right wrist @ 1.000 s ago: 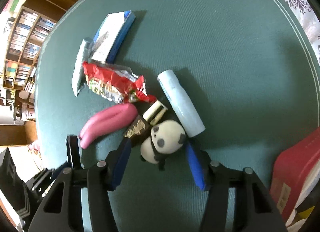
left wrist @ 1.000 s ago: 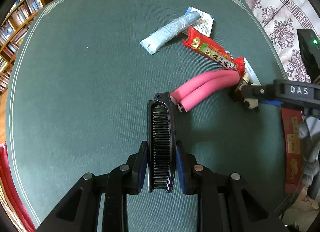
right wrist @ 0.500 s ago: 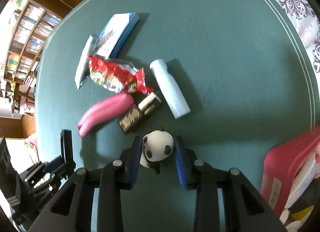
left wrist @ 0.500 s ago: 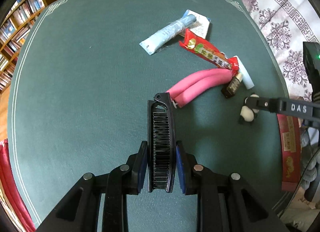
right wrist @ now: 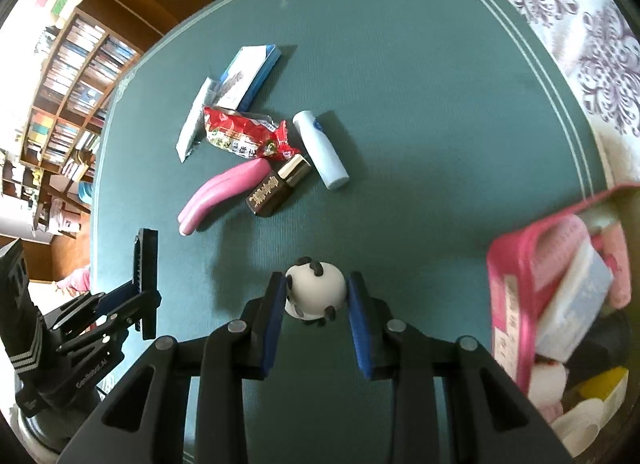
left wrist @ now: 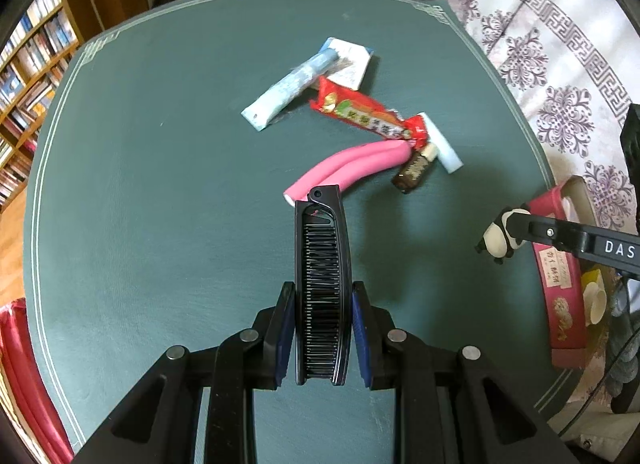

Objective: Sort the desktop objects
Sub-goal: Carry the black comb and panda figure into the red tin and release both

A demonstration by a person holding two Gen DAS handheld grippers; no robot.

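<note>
Both grippers loaded: left gripper (left wrist: 323, 328) comb (left wrist: 322, 276), right gripper (right wrist: 316, 322) panda (right wrist: 315, 292)

Probably a home study; bookshelves (right wrist: 76, 75), patterned tablecloth (left wrist: 560, 75), green desk mat (left wrist: 160, 183)

White letters "DAS" run along the right gripper's black arm (left wrist: 592, 242), while "GenRobot.AI" is printed on the left gripper's body (right wrist: 86, 378).

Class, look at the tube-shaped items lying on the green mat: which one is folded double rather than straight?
The pink foam roller, bent back into two parallel strands. The blue-white tube and the white bottle lie straight and single.
</note>
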